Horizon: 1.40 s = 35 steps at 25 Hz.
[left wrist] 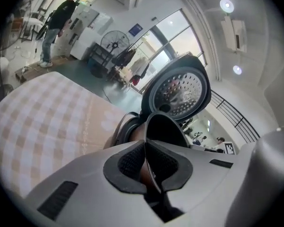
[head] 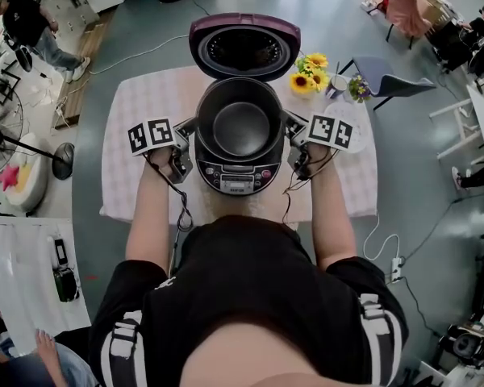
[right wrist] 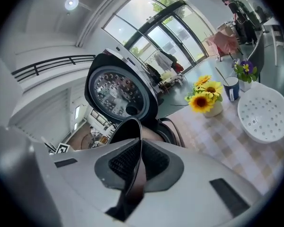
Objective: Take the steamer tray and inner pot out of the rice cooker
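The dark inner pot (head: 240, 127) hangs just above the open rice cooker (head: 238, 182), whose lid (head: 244, 45) stands tipped back. My left gripper (head: 194, 138) is shut on the left side of the pot's rim, and my right gripper (head: 289, 138) is shut on its right side. In the left gripper view the thin rim (left wrist: 162, 126) runs between the pads of the left gripper (left wrist: 146, 150). In the right gripper view the rim (right wrist: 128, 129) is likewise pinched by the right gripper (right wrist: 140, 151). The white perforated steamer tray (right wrist: 265, 113) lies on the table to the right.
The cooker stands on a checked tablecloth (head: 129, 164). A vase of sunflowers (head: 310, 72) and a blue cup with purple flowers (head: 340, 84) stand at the table's back right. A chair (head: 395, 81) is behind them. A floor fan (head: 8, 131) stands at the left.
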Each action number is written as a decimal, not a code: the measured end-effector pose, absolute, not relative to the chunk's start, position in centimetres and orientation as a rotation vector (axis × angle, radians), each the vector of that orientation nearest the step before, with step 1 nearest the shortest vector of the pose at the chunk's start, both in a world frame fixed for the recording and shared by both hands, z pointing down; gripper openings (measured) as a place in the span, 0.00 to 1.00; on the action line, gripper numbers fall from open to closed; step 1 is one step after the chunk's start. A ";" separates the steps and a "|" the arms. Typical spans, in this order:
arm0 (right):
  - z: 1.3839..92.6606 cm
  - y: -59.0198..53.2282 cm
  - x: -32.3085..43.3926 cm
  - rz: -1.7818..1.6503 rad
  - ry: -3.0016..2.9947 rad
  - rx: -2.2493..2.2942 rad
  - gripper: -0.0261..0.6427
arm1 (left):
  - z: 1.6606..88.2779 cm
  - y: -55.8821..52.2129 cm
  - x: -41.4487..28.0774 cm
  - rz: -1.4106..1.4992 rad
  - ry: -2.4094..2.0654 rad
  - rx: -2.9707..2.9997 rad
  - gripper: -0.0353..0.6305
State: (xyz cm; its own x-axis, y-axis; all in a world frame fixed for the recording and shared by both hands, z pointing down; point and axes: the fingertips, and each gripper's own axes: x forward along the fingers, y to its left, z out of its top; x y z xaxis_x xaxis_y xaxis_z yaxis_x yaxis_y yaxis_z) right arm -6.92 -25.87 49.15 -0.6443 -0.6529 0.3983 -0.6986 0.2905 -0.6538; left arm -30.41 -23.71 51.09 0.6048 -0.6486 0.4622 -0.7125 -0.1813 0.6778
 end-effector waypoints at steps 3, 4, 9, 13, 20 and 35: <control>47.7 -25.3 -6.8 1.289 -2.529 1.274 0.06 | 50.0 -23.5 -30.3 0.036 -1.065 1.896 0.08; 47.2 -25.2 -6.8 1.288 -2.546 1.266 0.06 | 49.6 -23.4 -30.3 0.019 -1.051 1.899 0.08; 44.9 -24.3 -6.5 1.319 -2.622 1.234 0.06 | 47.4 -22.6 -30.0 -0.098 -0.956 1.904 0.07; 43.1 -23.6 -6.1 1.382 -2.705 1.171 0.06 | 45.7 -22.2 -29.6 -0.177 -0.890 1.890 0.07; 40.4 -22.2 -5.3 1.429 -2.891 1.012 0.06 | 42.9 -21.8 -28.2 -0.293 -0.741 1.933 0.07; 38.0 -18.7 6.3 1.442 -2.904 1.310 0.06 | 39.5 -20.9 -16.5 -0.229 -0.472 1.993 0.07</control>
State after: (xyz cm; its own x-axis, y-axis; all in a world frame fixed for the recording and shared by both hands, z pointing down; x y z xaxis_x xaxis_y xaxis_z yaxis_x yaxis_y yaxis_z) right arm 6.29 -18.67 37.96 -0.6654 -0.7464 0.0102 -0.4592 0.3985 -0.7939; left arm -16.47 -20.94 39.47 0.9048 -0.4235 0.0442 -0.2278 -0.3938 0.8905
